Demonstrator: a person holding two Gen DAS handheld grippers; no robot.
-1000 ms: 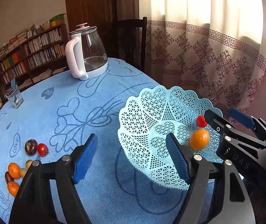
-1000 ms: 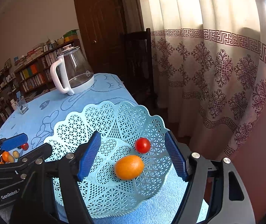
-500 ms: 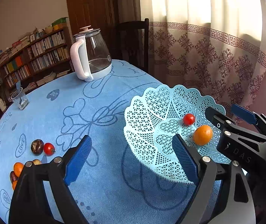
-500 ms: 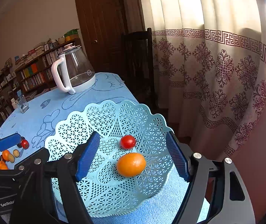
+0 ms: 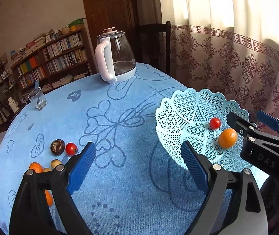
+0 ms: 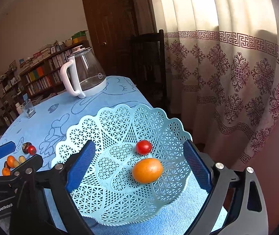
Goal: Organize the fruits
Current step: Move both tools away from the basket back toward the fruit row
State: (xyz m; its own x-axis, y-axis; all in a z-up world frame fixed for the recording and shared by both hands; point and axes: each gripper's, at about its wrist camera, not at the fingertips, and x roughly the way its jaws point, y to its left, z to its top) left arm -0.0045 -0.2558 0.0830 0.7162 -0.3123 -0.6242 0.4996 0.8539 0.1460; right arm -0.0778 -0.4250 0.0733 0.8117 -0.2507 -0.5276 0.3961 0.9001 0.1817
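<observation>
Bare blue tablecloth (image 5: 120,176) between wide, empty left tongs (image 5: 137,166); right tongs (image 6: 137,166) opening over basket (image 6: 120,117).

I was working in somebody's home, a lived-in dining or sitting room: crammed bookshelves (image 5: 49,62) along the wall, patterned curtains (image 6: 227,68) over a bright window, a wooden door (image 6: 108,29), a dark chair (image 5: 153,43), a kettle (image 5: 116,56) on the blue tablecloth (image 5: 120,137).

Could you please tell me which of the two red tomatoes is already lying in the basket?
The tomato beside the orange in the light-blue basket; the other tomato lies on the tablecloth by the dark fruit.
</observation>
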